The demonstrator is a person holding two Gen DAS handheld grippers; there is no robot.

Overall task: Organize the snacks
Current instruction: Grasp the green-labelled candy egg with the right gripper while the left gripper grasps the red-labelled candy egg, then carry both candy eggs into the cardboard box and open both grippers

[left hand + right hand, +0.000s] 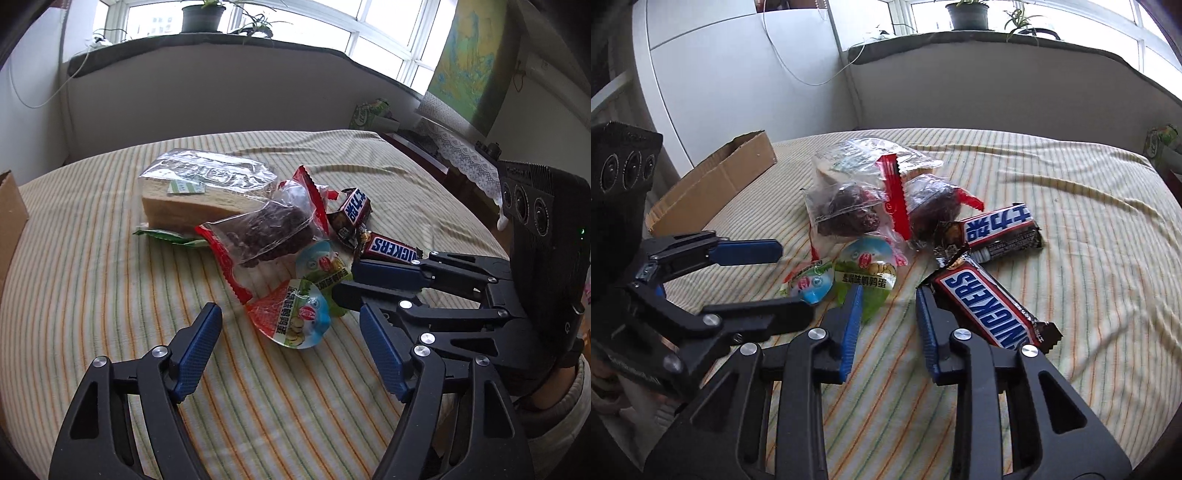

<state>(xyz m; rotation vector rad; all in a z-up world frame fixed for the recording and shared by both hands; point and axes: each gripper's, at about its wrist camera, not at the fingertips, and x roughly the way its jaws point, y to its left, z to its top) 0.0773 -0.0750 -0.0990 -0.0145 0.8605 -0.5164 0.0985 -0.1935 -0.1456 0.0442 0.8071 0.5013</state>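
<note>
A heap of snacks lies on the striped cloth (110, 295). It holds a wrapped sandwich (195, 199), dark cakes in clear red-edged bags (266, 229), two Snickers bars (986, 310) (997, 225) and two round egg packets. My left gripper (288, 308) is open around the red-and-blue egg packet (291, 317), its pads apart from it. My right gripper (888, 291) stands narrowly open with only cloth in the gap. Its left finger covers the edge of the green egg packet (868, 273), and its right finger is beside the nearer Snickers bar.
An open cardboard box (713, 181) sits at the cloth's left edge. A green wrapper (166, 236) pokes out from under the sandwich. A low cabinet with a lace cloth (461, 155) stands to the right. Behind is a windowsill with potted plants (967, 14).
</note>
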